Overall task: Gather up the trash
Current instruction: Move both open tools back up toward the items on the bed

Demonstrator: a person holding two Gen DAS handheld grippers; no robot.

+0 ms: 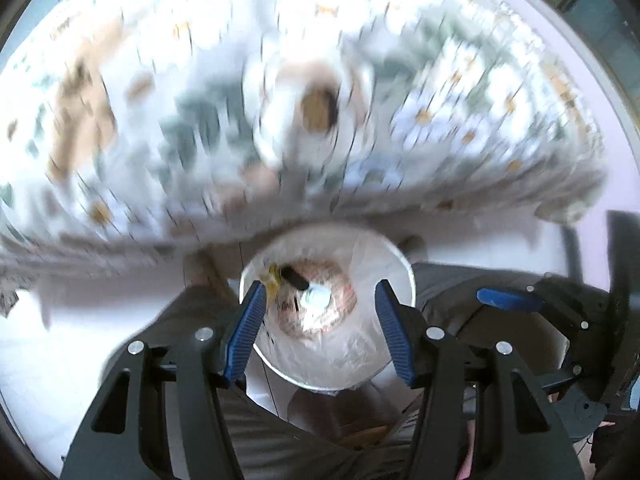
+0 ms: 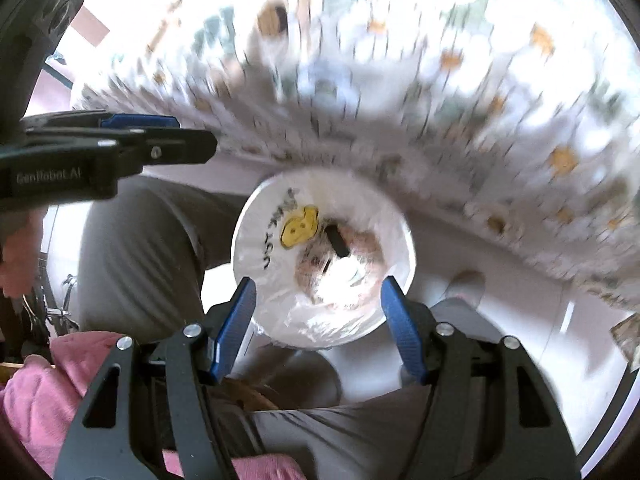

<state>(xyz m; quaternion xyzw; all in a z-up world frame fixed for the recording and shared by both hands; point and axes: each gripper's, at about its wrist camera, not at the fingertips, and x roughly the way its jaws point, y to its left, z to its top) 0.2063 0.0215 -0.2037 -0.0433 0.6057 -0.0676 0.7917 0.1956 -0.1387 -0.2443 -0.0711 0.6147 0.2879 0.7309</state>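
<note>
A round white bin lined with a clear plastic bag [image 1: 372, 264] [image 2: 260, 216] stands on the floor below the table edge, with several bits of trash in it. A yellow piece [image 2: 299, 227] and a small black piece [image 2: 338, 242] lie inside. My left gripper [image 1: 320, 304] is open and empty, hovering over the bin. My right gripper [image 2: 318, 300] is open and empty, also over the bin. On the table, blurred, sits a white cup-like thing with brown inside [image 1: 316, 110] [image 2: 272, 20]. The left gripper also shows at the left of the right wrist view [image 2: 120, 140].
The table is covered with a flowered cloth [image 1: 480, 128] [image 2: 480, 100], blurred by motion. The person's grey-trousered legs [image 2: 136, 248] and a pink garment [image 2: 36, 384] are close to the bin. The floor [image 2: 520, 320] is pale.
</note>
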